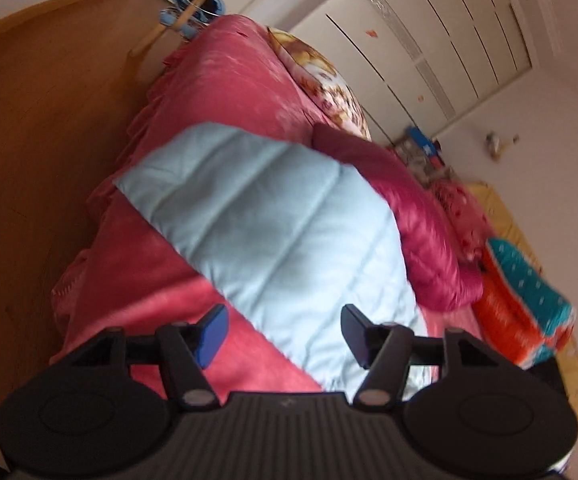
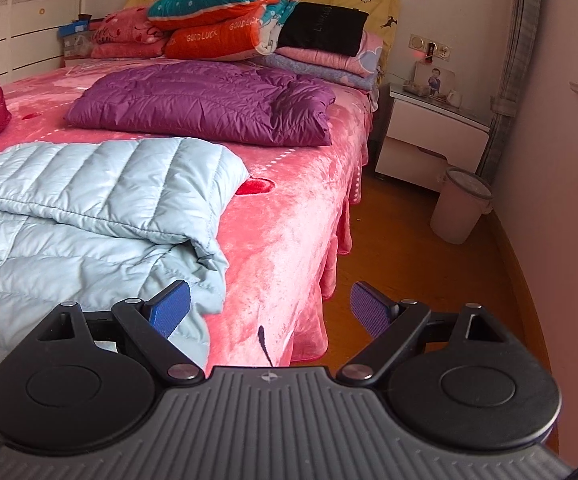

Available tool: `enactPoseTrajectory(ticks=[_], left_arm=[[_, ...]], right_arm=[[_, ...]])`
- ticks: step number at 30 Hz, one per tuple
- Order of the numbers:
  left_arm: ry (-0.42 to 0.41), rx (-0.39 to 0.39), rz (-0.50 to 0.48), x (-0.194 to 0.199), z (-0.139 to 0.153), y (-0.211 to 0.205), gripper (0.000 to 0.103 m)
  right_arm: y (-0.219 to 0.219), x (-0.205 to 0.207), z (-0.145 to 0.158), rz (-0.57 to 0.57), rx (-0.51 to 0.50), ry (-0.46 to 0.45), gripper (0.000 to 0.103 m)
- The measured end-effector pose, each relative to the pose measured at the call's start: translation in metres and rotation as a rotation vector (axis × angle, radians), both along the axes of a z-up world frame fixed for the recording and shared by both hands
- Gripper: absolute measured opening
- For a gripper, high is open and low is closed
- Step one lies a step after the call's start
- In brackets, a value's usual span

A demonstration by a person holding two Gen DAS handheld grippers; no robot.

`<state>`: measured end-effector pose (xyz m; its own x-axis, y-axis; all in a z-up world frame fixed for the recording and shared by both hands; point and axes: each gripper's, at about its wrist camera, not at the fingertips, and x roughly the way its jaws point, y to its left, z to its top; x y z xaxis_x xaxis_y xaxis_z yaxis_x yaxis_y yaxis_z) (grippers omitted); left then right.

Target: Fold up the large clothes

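A light blue quilted down jacket [image 1: 273, 224] lies spread on the pink bed [image 1: 225, 92]. In the right wrist view the jacket [image 2: 89, 208] has one side folded over, its edge near the bed's side. My left gripper [image 1: 283, 334] is open and empty, held above the jacket's near edge. My right gripper [image 2: 271, 310] is open and empty, over the bed's edge just right of the jacket. A magenta down jacket [image 1: 421, 224] lies beside the blue one. A purple down jacket [image 2: 205, 104] lies further up the bed.
Folded quilts [image 2: 225, 12] and a black item [image 2: 323, 28] are piled at the headboard. A white nightstand [image 2: 429, 136] and a pink bin [image 2: 461, 204] stand right of the bed on the wooden floor [image 2: 409, 248]. White wardrobes [image 1: 441, 32] line the far wall.
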<state>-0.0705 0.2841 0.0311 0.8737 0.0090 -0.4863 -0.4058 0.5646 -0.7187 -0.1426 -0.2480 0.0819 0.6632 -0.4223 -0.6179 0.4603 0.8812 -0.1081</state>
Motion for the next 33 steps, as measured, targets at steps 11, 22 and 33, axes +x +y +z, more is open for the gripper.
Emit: enactPoseTrajectory(ticks=[11,22,33], left_arm=[[-0.077,-0.285,0.143,0.009,-0.031,0.071,0.073],[-0.057,-0.529,0.249,0.025,-0.075,0.108,0.074],[-0.065,-0.5,0.279,0.039,-0.078,0.11,0.033]], right_arm=[[0.026,-0.002,0.002,0.02,-0.001,0.066,0.103],[0.063,0.014,-0.006,0.117,-0.072,0.162,0.103],[0.068,0.018,-0.006,0.122,-0.084,0.151,0.103]])
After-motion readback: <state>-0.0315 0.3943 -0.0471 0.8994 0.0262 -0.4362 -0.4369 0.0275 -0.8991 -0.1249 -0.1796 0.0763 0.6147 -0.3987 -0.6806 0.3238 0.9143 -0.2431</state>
